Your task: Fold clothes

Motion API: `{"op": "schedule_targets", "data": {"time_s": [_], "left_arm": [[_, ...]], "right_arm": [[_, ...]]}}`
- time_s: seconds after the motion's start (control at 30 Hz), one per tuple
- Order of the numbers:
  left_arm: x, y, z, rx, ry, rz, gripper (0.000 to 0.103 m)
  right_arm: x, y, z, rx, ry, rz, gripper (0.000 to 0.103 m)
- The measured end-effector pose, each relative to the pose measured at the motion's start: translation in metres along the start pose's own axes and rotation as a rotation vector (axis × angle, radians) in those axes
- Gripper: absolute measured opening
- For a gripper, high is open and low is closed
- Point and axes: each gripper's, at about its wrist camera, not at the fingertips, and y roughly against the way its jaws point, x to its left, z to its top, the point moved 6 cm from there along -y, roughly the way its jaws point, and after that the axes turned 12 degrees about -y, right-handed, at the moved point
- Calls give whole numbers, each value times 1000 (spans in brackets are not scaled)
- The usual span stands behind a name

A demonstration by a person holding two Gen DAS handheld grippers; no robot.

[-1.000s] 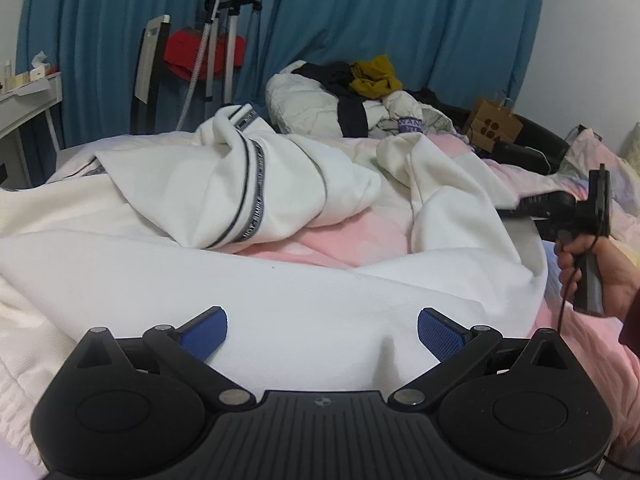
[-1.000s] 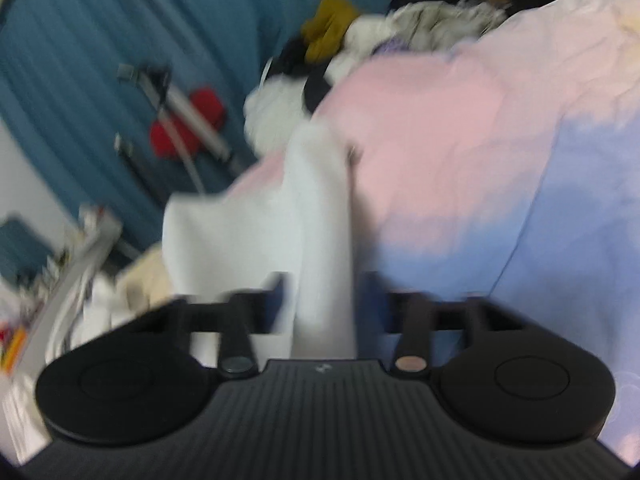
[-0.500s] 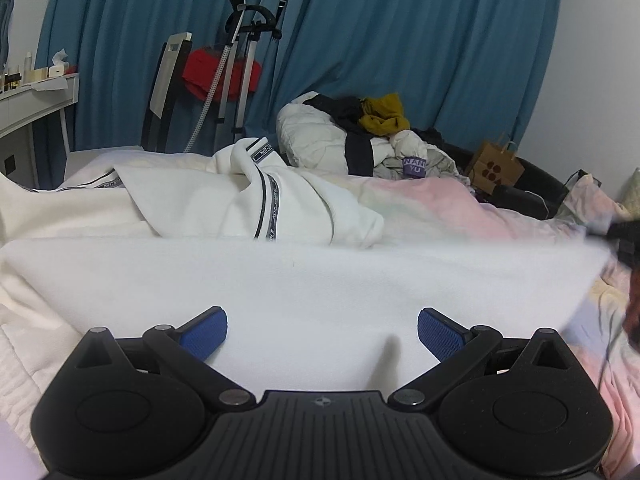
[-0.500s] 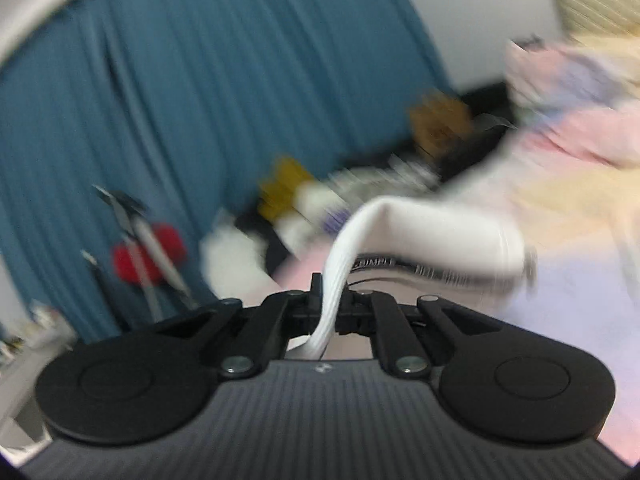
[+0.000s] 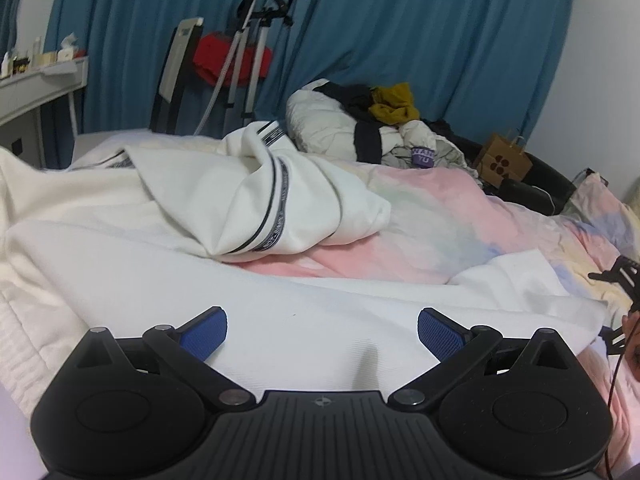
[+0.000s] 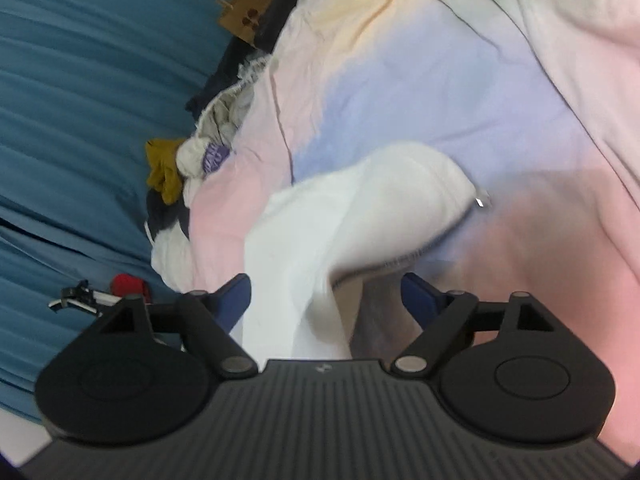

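White garment (image 5: 280, 320): spread flat across the bed (image 5: 440, 216), presumably laid out for folding. Left tongs (image 5: 322, 330): wide open above the cloth, gripping nothing. Right tongs (image 6: 326, 296): jaws just opened wide; the garment's zippered edge (image 6: 400, 208) lies loose between them, unpinched.

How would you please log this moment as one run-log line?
left hand-held gripper: open over white garment | right hand-held gripper: just opened, garment loose between | bed
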Motion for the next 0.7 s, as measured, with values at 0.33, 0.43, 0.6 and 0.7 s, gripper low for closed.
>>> {"op": "schedule_targets", "data": {"time_s": [0.33,0.43,0.6,0.7], "left_arm": [[8,-10,0,33,60,10,103],[10,-11,0,33,74,11,103],[12,-10,2,22,102,5,103],[14,-9,2,24,116,7,103]], "right_arm": [[-2,-41,21,-48,181,-55,13],[32,-17,20,-155,297,82,9],[42,15,24,-349,342,144,9],[11,-9,33,-300,332,-91,9]]}}
